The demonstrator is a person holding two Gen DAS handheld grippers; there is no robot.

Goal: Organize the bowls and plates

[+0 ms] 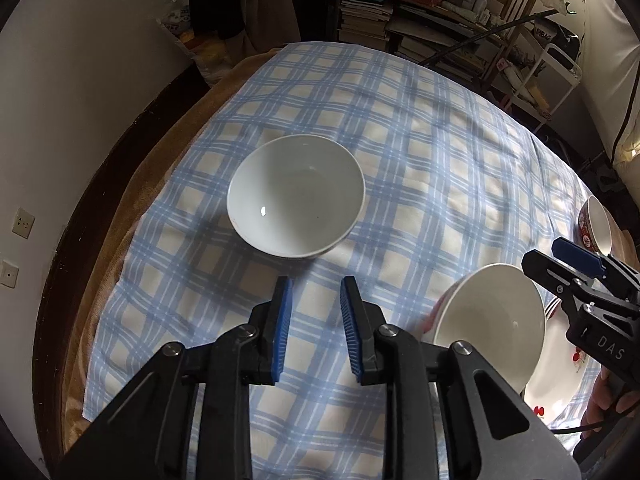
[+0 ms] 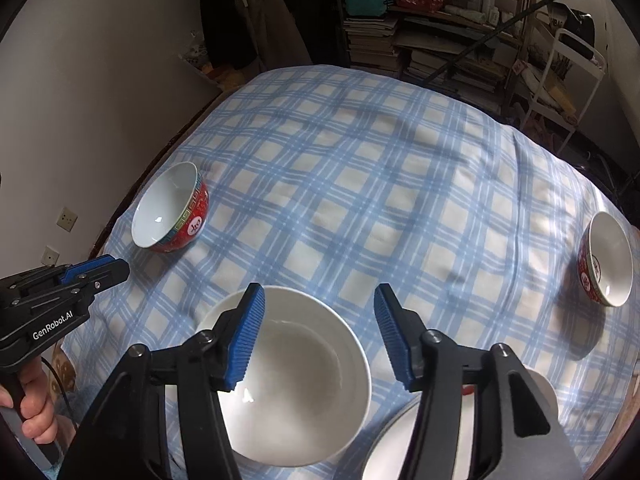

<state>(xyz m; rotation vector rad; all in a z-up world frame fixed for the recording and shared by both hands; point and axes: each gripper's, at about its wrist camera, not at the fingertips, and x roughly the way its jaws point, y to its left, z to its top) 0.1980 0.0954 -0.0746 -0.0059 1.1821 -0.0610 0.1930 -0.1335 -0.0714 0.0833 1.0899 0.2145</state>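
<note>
Bowl (image 2: 296, 384), white and upright, sits on the checked tablecloth (image 2: 360, 184) right under the right claw (image 2: 320, 336), whose blue pads stand apart above its rim, gripping nothing. The left claw (image 1: 316, 328) has a narrower gap and is empty too; ahead of it a red-sided bowl (image 1: 296, 196) stands alone on the desk. Beside the first bowl lies a white plate (image 1: 560, 376). Another red patterned bowl (image 2: 608, 264) stands well apart near the cloth's right edge
</note>
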